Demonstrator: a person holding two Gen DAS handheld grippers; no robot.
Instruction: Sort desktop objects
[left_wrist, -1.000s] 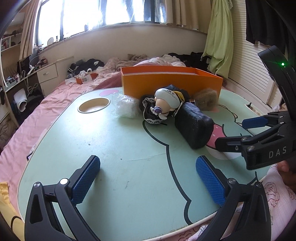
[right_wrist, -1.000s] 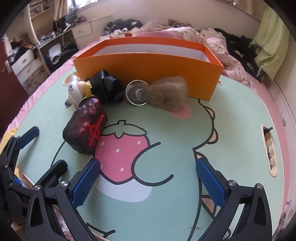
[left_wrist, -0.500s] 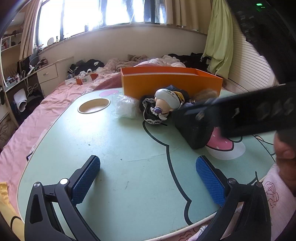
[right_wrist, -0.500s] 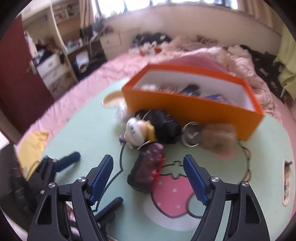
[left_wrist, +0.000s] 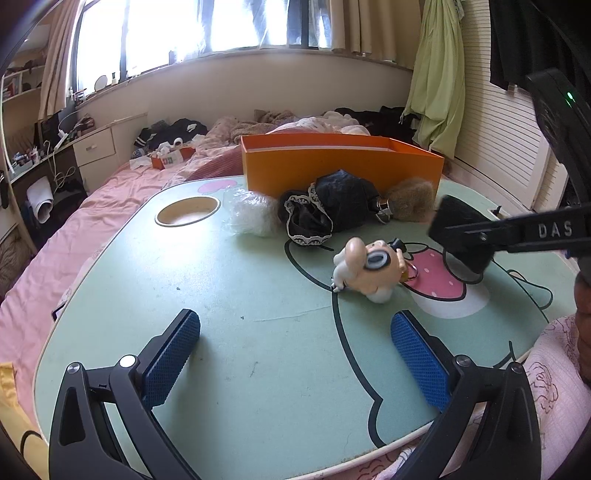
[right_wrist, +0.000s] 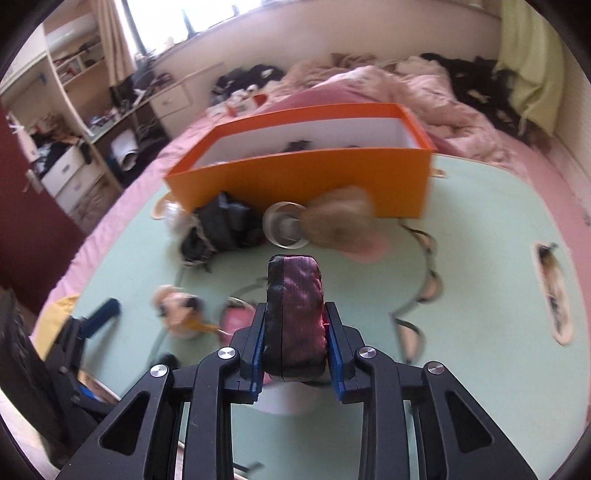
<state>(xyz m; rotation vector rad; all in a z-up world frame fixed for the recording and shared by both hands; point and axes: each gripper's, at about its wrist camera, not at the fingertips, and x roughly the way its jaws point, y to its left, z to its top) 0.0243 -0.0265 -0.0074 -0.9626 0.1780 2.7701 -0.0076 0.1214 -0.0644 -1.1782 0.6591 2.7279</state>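
Observation:
My right gripper (right_wrist: 295, 310) has its jaws closing hard on a dark maroon pouch (right_wrist: 295, 306); both blue pads press its sides and it hangs clear of the table. In the left wrist view the same pouch (left_wrist: 458, 236) hangs at the right. An orange box (right_wrist: 314, 177) stands at the far edge. A pale doll figure (left_wrist: 369, 266) lies on its side near the strawberry picture. My left gripper (left_wrist: 293, 321) is open and holds nothing, low over the near part of the green table (left_wrist: 221, 295).
Against the box front lie a black lace cloth (left_wrist: 332, 210), a metal ring (left_wrist: 384, 210), a brown fur ball (left_wrist: 413, 199) and a crumpled clear bag (left_wrist: 251, 216). A round cup hole (left_wrist: 186, 216) sits far left. A pink bed surrounds the table.
The right gripper swung over the pouch, shut on it and lifted it off the table. The doll tumbled away from the black cloth toward the near side. The left gripper stayed put.

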